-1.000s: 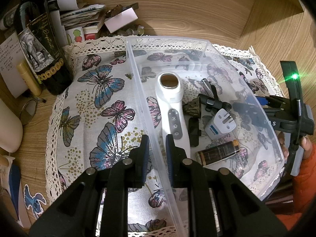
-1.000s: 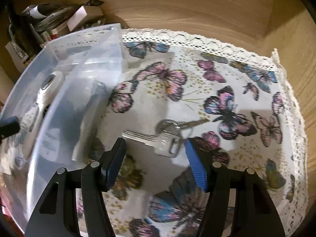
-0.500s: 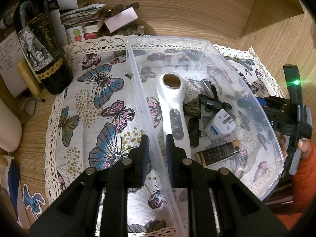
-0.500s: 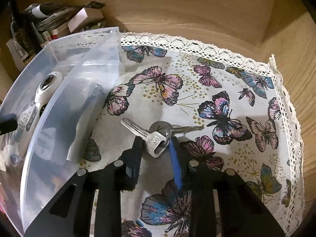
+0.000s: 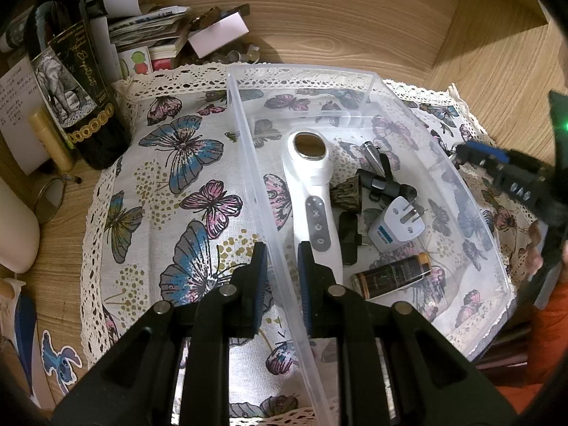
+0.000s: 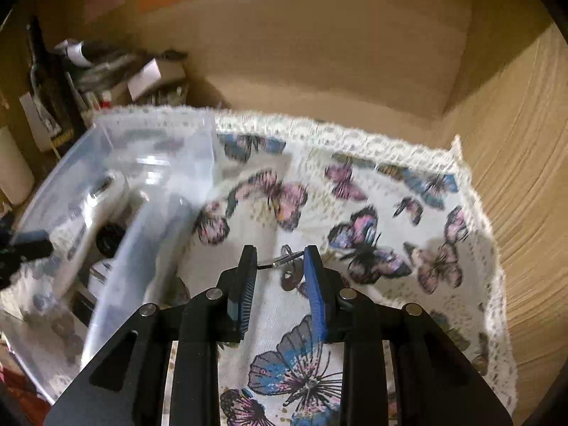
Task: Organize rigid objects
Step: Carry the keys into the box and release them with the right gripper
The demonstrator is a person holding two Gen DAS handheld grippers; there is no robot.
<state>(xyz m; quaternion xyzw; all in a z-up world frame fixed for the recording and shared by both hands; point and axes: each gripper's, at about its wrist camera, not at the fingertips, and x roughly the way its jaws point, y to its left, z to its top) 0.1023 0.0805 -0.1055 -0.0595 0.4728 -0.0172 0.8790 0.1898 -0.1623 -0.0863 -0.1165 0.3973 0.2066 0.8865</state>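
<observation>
A clear plastic bin (image 5: 369, 81) sits on a butterfly cloth (image 5: 184, 191). In it lie a white handheld device (image 5: 312, 191), a white plug adapter (image 5: 396, 229), a dark small bottle (image 5: 390, 276) and black bits. My left gripper (image 5: 280, 262) is shut on the bin's left wall. My right gripper (image 6: 278, 269) is shut on a bunch of keys (image 6: 289, 269), lifted off the cloth (image 6: 355, 213) beside the bin (image 6: 149, 184). It also shows at the right edge of the left wrist view (image 5: 472, 152).
A dark wine bottle (image 5: 74, 81), papers and small boxes (image 5: 149, 32) crowd the back left corner. Wooden walls (image 5: 355, 10) close in behind and to the right. A white rounded object (image 5: 14, 230) stands at the left edge.
My right gripper closed on the keys and has lifted them up from the cloth. My left gripper has stayed clamped on the bin wall.
</observation>
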